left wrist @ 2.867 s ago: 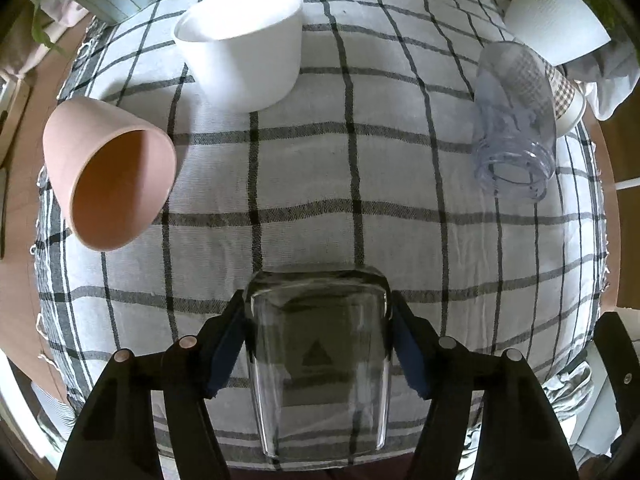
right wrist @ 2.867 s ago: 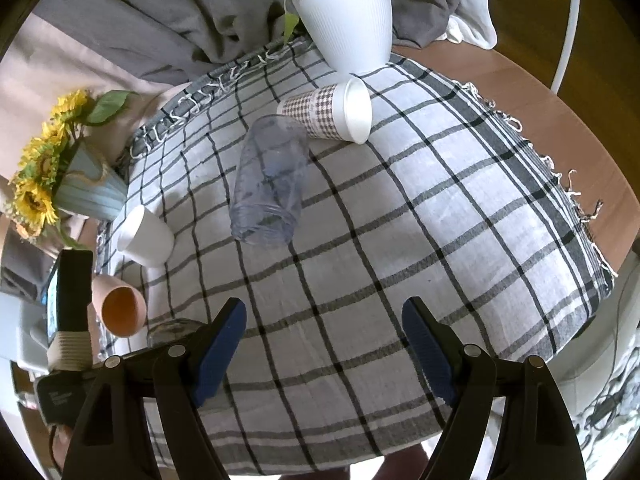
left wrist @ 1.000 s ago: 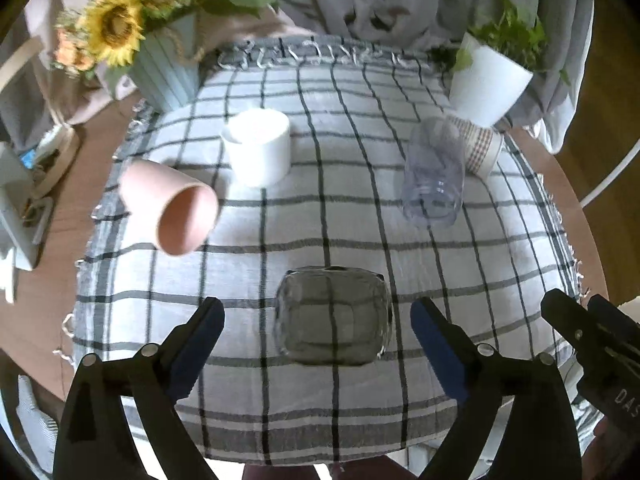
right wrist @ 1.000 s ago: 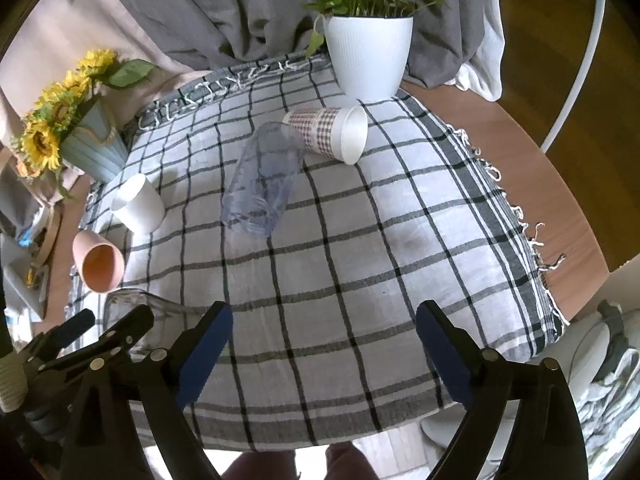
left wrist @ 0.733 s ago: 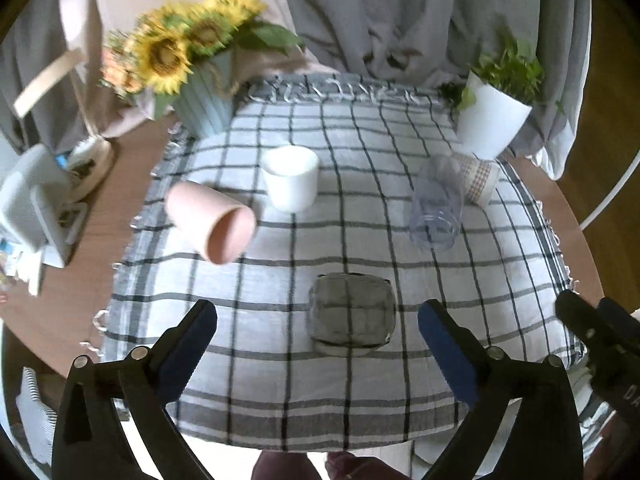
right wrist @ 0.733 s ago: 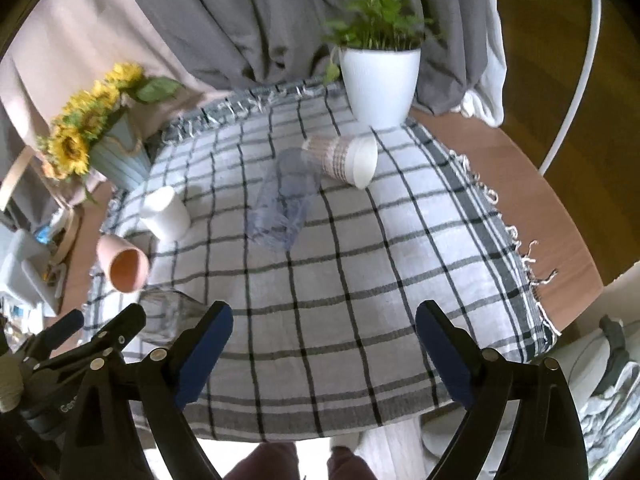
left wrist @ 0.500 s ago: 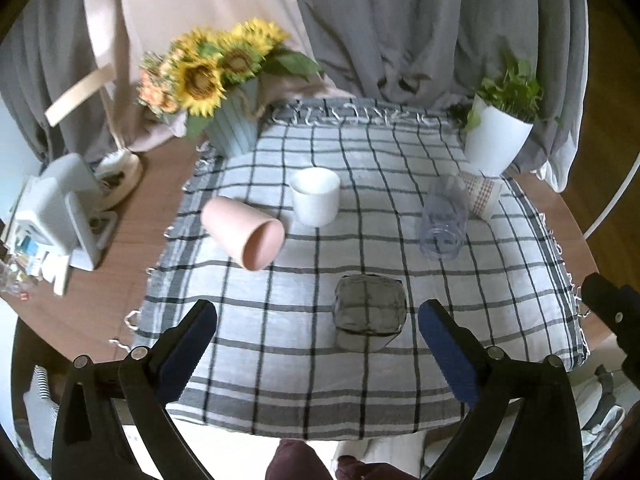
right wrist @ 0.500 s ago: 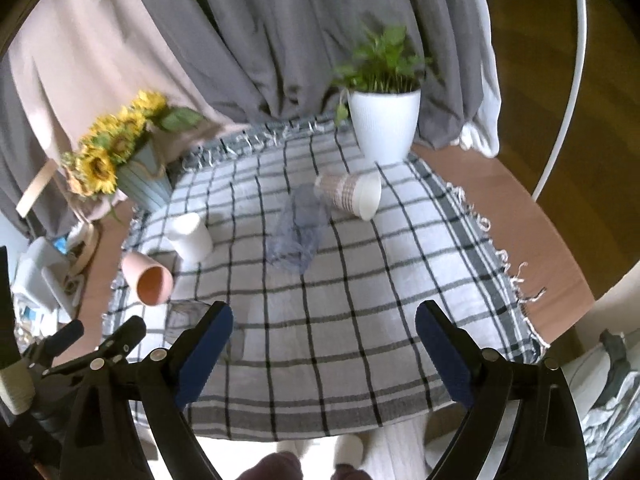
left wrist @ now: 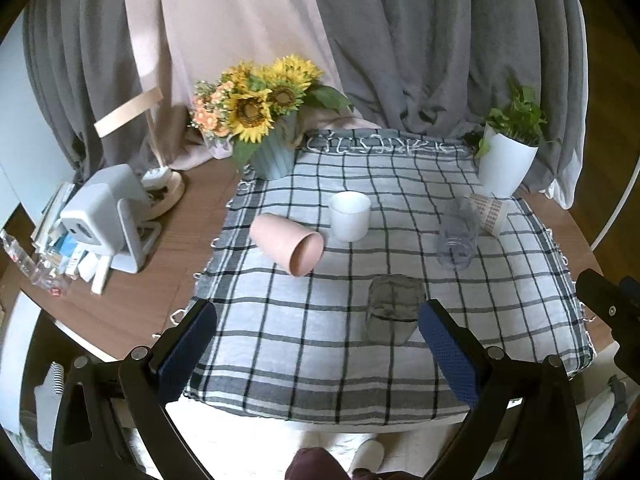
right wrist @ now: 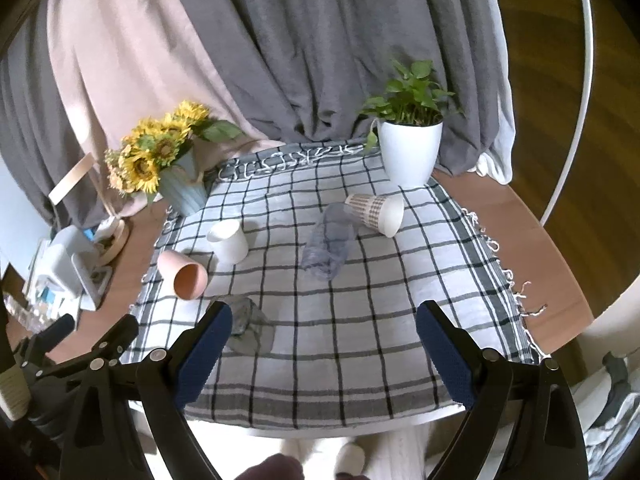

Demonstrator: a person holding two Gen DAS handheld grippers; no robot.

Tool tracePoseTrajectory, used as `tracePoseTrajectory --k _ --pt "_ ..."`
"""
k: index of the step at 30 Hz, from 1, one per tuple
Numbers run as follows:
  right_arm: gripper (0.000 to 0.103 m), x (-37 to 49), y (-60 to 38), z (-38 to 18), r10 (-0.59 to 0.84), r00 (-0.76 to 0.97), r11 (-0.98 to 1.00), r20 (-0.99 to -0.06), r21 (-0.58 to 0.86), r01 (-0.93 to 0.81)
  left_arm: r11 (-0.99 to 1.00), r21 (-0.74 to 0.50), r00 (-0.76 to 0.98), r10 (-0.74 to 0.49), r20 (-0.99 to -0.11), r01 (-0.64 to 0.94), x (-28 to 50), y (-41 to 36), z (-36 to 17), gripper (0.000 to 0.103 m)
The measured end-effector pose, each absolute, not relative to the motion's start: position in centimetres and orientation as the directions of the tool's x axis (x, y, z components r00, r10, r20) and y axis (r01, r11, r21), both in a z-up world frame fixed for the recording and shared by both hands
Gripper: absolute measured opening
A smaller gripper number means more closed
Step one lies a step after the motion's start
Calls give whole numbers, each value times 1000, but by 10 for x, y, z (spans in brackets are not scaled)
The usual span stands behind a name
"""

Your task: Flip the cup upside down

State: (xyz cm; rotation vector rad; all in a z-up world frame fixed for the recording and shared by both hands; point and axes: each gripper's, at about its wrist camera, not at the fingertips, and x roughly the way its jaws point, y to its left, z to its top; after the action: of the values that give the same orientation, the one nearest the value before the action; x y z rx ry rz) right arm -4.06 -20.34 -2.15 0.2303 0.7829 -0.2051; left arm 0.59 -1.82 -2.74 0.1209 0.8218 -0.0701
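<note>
Both grippers, left gripper (left wrist: 316, 344) and right gripper (right wrist: 324, 340), hang with fingers spread and empty, so the inverted glass cup (left wrist: 392, 308) at five o'clock on the tabletop (left wrist: 180, 280) could topple if clipped.

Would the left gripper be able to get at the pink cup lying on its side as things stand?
Probably yes. The left gripper is open and empty, above the cloth's near edge. The pink cup lies ahead on its left with bare cloth between; the white cup stands just beside it on the right.
</note>
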Motion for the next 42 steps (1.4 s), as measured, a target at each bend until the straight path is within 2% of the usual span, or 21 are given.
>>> tracePoseTrajectory --k 12,42 --pt "93 -55 -186 -12 -94 721 967 -686 108 230 993 54 690 -31 -723 101 -7 -5 -21 103" --pt "93 -57 -191 -10 -106 722 965 -684 105 241 990 70 729 -42 -683 122 -13 -15 -8 103"
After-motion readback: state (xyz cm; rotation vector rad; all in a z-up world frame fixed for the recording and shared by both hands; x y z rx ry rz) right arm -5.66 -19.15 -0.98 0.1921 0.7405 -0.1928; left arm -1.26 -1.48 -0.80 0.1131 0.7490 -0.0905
